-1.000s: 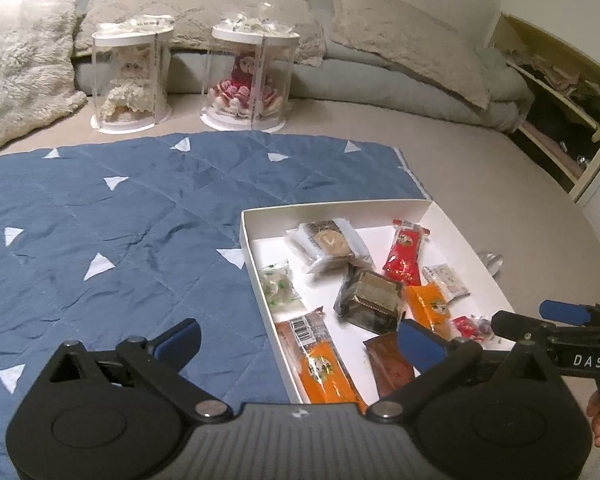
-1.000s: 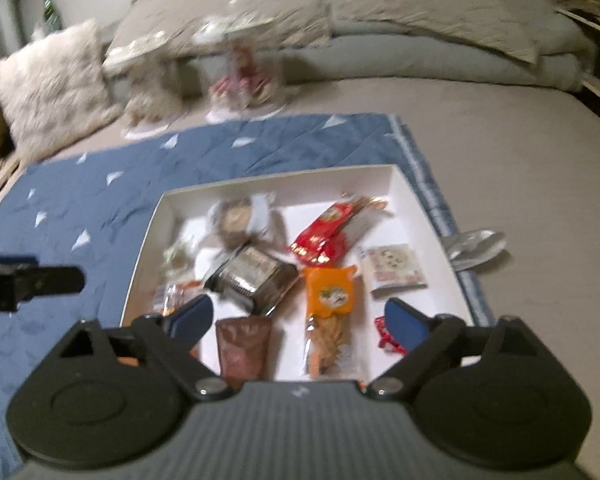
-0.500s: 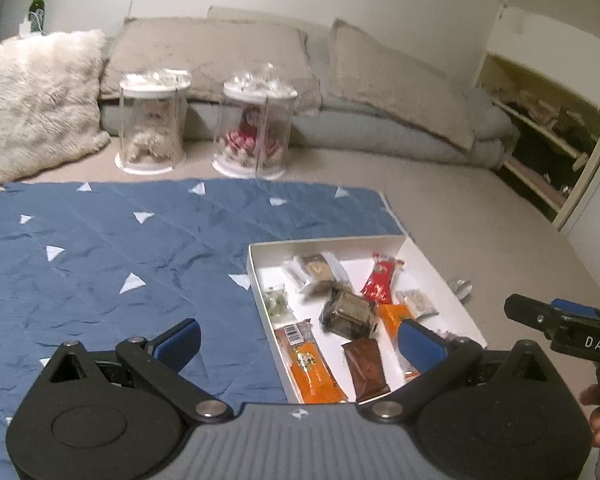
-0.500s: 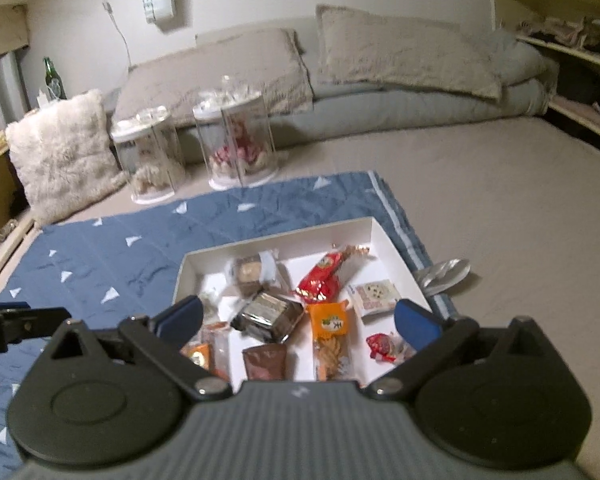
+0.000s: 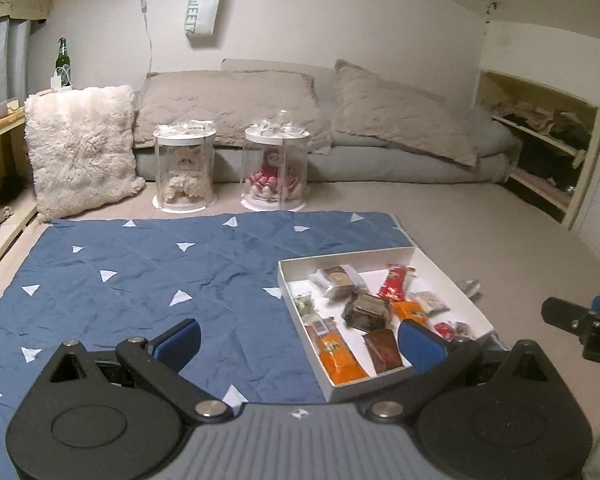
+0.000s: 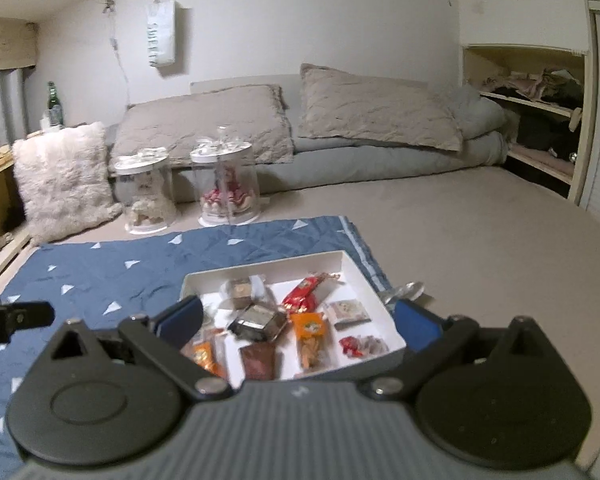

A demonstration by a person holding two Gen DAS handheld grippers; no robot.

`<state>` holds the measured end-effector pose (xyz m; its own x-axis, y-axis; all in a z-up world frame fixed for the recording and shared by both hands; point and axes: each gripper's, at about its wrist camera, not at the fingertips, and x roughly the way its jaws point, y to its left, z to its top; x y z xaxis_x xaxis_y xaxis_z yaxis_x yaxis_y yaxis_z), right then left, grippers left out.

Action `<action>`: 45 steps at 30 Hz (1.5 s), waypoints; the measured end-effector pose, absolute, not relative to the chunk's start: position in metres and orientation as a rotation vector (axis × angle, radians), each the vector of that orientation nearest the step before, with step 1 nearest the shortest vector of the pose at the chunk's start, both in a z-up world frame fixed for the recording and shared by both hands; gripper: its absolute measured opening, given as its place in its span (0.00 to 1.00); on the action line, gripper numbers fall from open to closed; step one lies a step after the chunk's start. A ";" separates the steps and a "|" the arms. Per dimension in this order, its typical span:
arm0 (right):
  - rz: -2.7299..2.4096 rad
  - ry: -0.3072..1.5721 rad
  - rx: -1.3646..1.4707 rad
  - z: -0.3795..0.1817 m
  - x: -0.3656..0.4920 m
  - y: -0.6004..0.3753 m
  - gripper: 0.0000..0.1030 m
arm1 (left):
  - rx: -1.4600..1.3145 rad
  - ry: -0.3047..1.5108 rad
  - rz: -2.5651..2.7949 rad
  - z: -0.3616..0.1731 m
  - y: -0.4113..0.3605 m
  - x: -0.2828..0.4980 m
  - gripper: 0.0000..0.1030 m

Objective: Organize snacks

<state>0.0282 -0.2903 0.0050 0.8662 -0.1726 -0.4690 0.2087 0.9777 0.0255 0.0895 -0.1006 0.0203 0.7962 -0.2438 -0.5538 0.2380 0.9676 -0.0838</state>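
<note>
Both grippers hang high and empty, jaws spread wide: left gripper [image 5: 300, 340], right gripper [image 6: 298, 316]. The white tray [image 5: 452, 280] of wrapped snacks sits on the blue quilt's [image 5: 140, 280] right edge. Only the left view catches the tray's near wall; the right view alone shows the silver wrapper [image 6: 404, 291] clearly beside the tray.

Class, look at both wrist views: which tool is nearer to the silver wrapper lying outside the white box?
Right. The right tool hangs over the box's near edge, close to the silver wrapper on its right; the left tool hangs over the blue mat, the white box between.
</note>
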 end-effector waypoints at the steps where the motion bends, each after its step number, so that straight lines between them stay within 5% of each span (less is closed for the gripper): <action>1: -0.202 0.482 0.077 0.005 0.020 -0.288 1.00 | -0.007 0.593 -0.263 0.020 -0.100 0.084 1.00; 21: -0.187 0.460 -0.017 -0.019 -0.069 -0.262 1.00 | 0.079 0.548 -0.249 -0.005 -0.089 -0.003 1.00; 45: -0.148 0.476 -0.050 -0.032 -0.081 -0.258 1.00 | 0.086 0.553 -0.227 -0.018 -0.076 -0.015 1.00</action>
